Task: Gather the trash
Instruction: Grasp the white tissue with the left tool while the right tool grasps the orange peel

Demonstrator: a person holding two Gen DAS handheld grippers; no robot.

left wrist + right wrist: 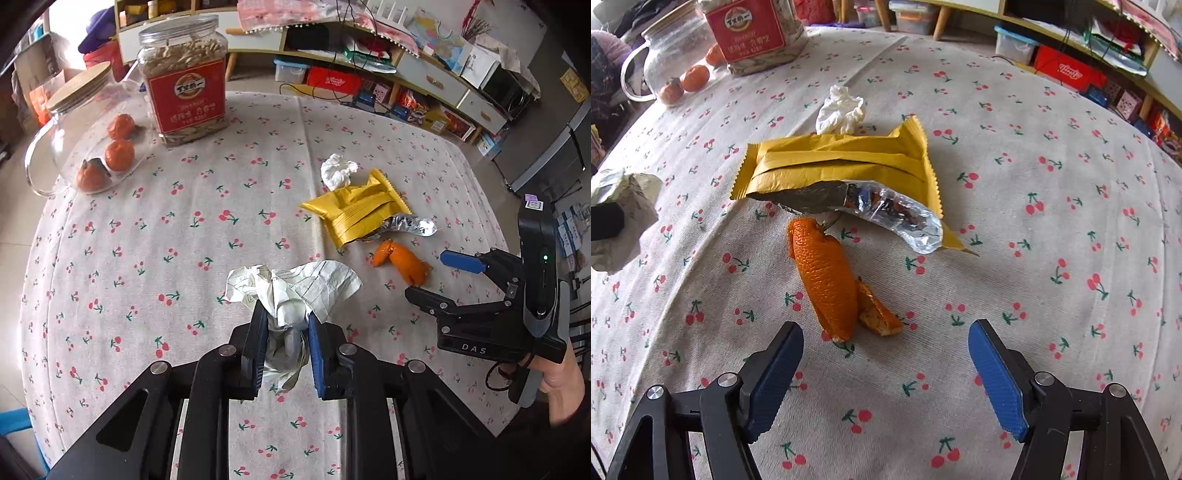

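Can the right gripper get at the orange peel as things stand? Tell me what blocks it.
Probably yes. The right gripper is open and empty, and the orange peel lies just ahead on the tablecloth, apart from the yellow wrapper; nothing blocks it.

Creased matt paper wad, shiny foil-lined wrapper, pitted orange peel, woven tablecloth

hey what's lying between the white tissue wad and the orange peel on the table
The yellow snack wrapper with its silver foil inside lies between the white tissue wad and the orange peel, touching or nearly touching both. Right wrist view shows it best.
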